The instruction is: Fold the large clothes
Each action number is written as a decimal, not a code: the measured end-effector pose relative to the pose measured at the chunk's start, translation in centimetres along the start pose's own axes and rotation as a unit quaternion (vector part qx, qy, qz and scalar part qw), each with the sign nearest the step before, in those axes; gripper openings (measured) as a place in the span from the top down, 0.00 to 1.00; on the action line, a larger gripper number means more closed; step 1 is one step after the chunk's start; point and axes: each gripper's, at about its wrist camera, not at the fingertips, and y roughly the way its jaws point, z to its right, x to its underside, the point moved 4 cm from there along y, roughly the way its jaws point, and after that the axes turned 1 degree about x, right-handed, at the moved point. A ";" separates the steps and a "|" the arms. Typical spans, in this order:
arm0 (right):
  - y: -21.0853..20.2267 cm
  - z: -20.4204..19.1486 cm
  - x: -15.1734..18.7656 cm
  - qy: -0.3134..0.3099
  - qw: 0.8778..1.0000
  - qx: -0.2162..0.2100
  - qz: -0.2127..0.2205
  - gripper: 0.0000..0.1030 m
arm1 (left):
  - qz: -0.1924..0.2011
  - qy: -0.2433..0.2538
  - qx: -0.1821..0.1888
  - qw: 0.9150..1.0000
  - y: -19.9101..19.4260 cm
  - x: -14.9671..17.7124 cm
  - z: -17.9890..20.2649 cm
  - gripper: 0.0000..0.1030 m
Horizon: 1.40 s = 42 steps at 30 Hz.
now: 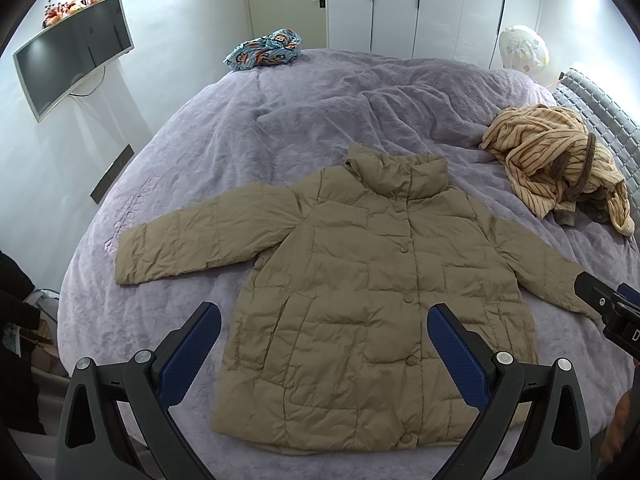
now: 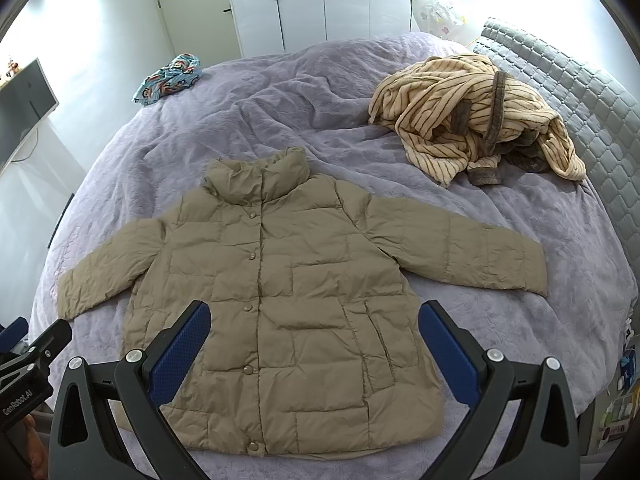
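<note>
Khaki quilted jacket (image 1: pixel 360 300) lies flat, front up and buttoned, sleeves spread, at the centre of the frame on a lilac bedspread (image 1: pixel 304 120). Both the left gripper (image 1: pixel 324 344) and right gripper (image 2: pixel 314 344) hover above its hem, fingers spread wide, empty. Upper right sits a crumpled striped robe (image 2: pixel 472 116); upper left, a blue patterned garment (image 2: pixel 168 78).

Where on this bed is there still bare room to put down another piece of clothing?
The widest bare stretch of the purple blanket lies beyond the tan jacket's collar, between the blue printed bundle and the striped robe. A smaller patch sits between the jacket's sleeve and the robe. The near half is crowded: the jacket fills it.
</note>
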 end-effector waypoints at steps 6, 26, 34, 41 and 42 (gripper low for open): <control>-0.1 0.0 0.1 0.000 1.000 -0.001 -0.001 0.00 | 0.000 -0.001 0.000 1.000 0.0 0.0 0.1 0.00; 5.3 -5.4 1.9 0.011 0.994 -0.080 -0.072 0.00 | -0.075 -0.066 0.039 0.994 7.3 3.6 -6.5 0.00; 11.6 -12.8 5.4 -0.004 0.982 -0.141 -0.123 0.00 | -0.097 -0.153 0.025 0.983 15.6 5.9 -15.4 0.00; 17.4 -19.3 10.0 -0.083 0.964 -0.149 -0.203 0.00 | -0.066 -0.289 0.107 0.949 24.1 6.2 -24.2 0.00; 18.1 -19.9 10.5 -0.084 0.962 -0.155 -0.208 0.00 | -0.058 -0.317 0.136 0.937 25.7 6.2 -25.4 0.00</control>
